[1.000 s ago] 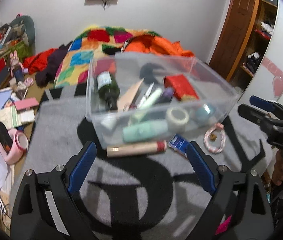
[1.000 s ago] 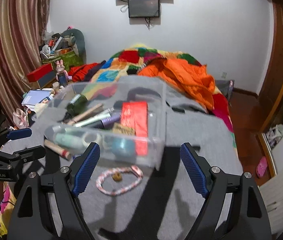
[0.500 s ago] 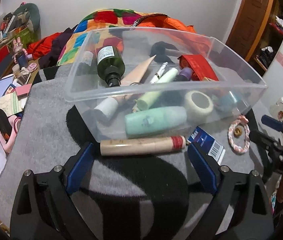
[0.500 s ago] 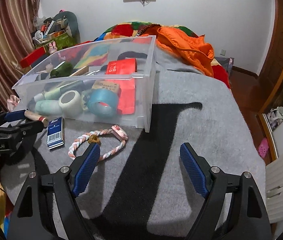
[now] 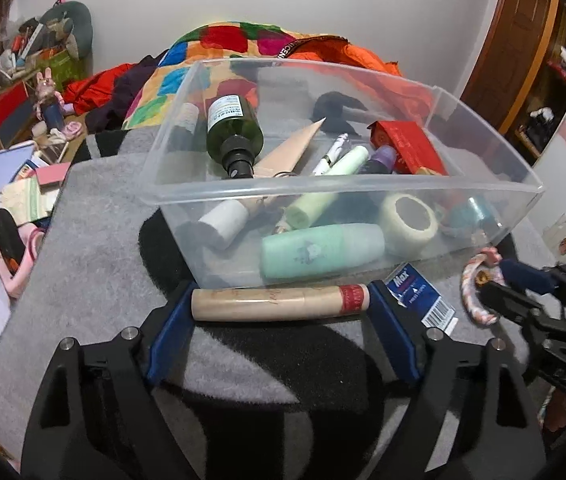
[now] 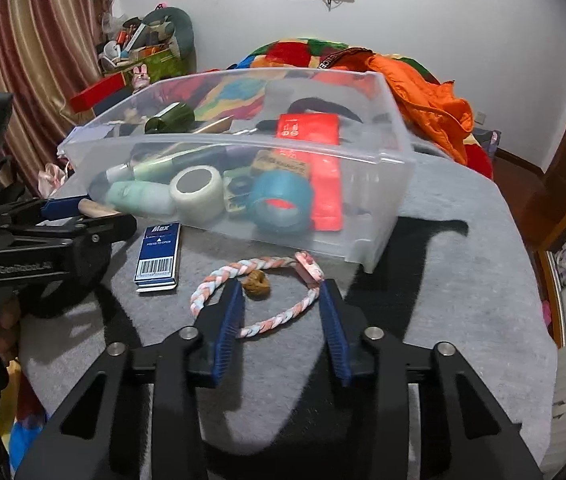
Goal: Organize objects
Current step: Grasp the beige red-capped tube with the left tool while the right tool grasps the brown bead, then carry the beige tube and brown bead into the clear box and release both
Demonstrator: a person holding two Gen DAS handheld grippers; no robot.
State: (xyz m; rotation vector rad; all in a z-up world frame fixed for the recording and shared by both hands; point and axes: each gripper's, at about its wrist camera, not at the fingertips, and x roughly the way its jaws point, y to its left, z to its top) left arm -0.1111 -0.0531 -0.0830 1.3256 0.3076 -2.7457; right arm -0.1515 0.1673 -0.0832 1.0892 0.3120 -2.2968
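Note:
A beige tube (image 5: pixel 267 304) with a red cap lies crosswise on the grey blanket in front of a clear plastic bin (image 5: pixel 343 190). My left gripper (image 5: pixel 281 306) is closing on it lengthwise, and its blue pads meet both ends of the tube. A pink-and-white braided loop (image 6: pixel 211 284) with a brown knot lies on the blanket before the bin (image 6: pixel 223 144). My right gripper (image 6: pixel 281 300) is closing around the loop's right half; the strand runs between the fingers and the left half lies outside. The bin holds bottles, tubes, tape rolls and a red box.
A blue "Max" box (image 6: pixel 159 256) lies flat between the tube and the loop. The left gripper (image 6: pixel 83 212) shows at the left edge of the right wrist view. Cluttered books and toys lie left of the bed (image 5: pixel 11 184). An orange jacket (image 6: pixel 431 96) lies behind the bin.
Both grippers came down and closer to the blanket. The left fingers now flank the beige tube. The right jaws narrowed sharply around the braided loop.

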